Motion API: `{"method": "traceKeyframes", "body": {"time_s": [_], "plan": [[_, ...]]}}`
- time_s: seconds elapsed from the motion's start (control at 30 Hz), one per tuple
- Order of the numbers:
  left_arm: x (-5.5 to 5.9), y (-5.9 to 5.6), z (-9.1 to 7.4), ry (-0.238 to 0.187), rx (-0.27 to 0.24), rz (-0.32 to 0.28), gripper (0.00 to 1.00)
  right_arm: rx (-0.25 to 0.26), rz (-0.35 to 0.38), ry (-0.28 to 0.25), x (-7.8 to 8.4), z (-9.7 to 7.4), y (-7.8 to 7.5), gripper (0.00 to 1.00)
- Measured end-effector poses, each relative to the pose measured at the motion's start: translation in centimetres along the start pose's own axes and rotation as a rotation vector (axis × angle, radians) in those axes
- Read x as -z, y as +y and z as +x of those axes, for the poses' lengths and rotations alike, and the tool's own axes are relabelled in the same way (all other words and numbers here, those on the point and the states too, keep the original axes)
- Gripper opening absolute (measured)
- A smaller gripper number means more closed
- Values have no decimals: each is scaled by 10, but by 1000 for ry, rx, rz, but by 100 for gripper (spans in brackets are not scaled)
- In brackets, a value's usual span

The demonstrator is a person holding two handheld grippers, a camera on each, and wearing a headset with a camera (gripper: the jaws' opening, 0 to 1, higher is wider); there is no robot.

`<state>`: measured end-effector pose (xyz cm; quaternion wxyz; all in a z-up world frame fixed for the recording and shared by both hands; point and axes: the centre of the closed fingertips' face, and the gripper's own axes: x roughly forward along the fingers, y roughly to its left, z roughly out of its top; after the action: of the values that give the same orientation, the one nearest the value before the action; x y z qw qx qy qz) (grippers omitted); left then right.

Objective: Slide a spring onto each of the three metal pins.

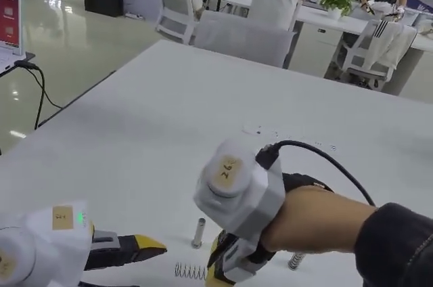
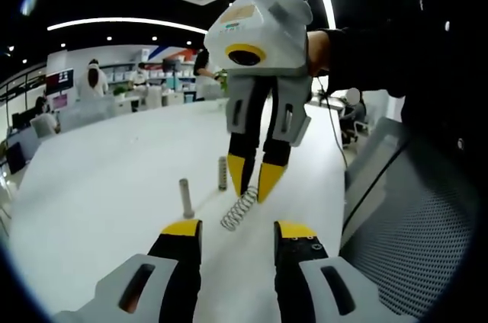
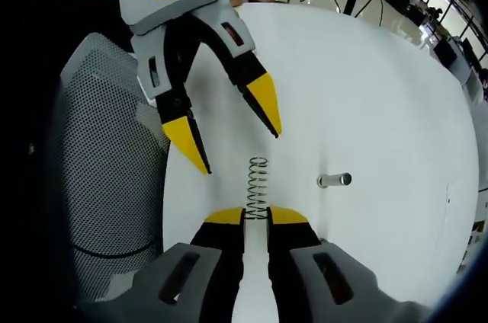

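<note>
You're on the pick-up of one spring. Both pins I can see are bare, so by my read nothing is threaded yet. The right tool (image 3: 257,216) is drawn in narrow with the near end of the spring (image 3: 257,182) between its tips, and it looks pinched. The spring lies flat on the worktop (image 3: 366,94), running straight out from the jaws. The left tool (image 2: 238,229) is spread wide and holds nothing; it faces the right tool head-on, tips just short of the spring's far end. One pin (image 2: 185,197) stands upright just beside the spring in the left gripper view. A second pin (image 2: 223,173) stands further back, close to the right tool's tips. A second spring (image 1: 295,260) lies on the worktop near your right wrist. Next move, as I judge it: lift the spring, tip it upright, line its open end over a pin top and push down. The left tool could steady the free end, since the coil may flex or slip out.
</note>
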<state>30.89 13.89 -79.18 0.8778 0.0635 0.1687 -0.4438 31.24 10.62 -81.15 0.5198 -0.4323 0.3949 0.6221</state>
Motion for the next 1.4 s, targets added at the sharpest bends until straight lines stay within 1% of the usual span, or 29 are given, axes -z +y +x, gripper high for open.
{"method": "traceKeyframes", "body": {"time_s": [0.23, 0.57, 0.7, 0.83, 1.13, 1.4], "plan": [[-6, -10, 6, -3, 46, 32, 24, -26, -54, -3, -2, -9, 12, 8], [-9, -20, 8, 9, 96, 74, 11, -41, -101, -4, -4, -17, 20, 8], [-9, -23, 8, 13, 105, 90, 5, -46, -112, -1, -4, -18, 23, 8], [-8, -25, 8, 24, 107, 109, 3, -43, -121, -1, -4, -21, 24, 8], [-10, -26, 8, 23, 97, 113, 3, -21, -141, -36, -15, -33, 25, 7], [-10, -27, 6, 18, 87, 110, 3, -9, -153, -64, -25, -36, 25, 7]]}}
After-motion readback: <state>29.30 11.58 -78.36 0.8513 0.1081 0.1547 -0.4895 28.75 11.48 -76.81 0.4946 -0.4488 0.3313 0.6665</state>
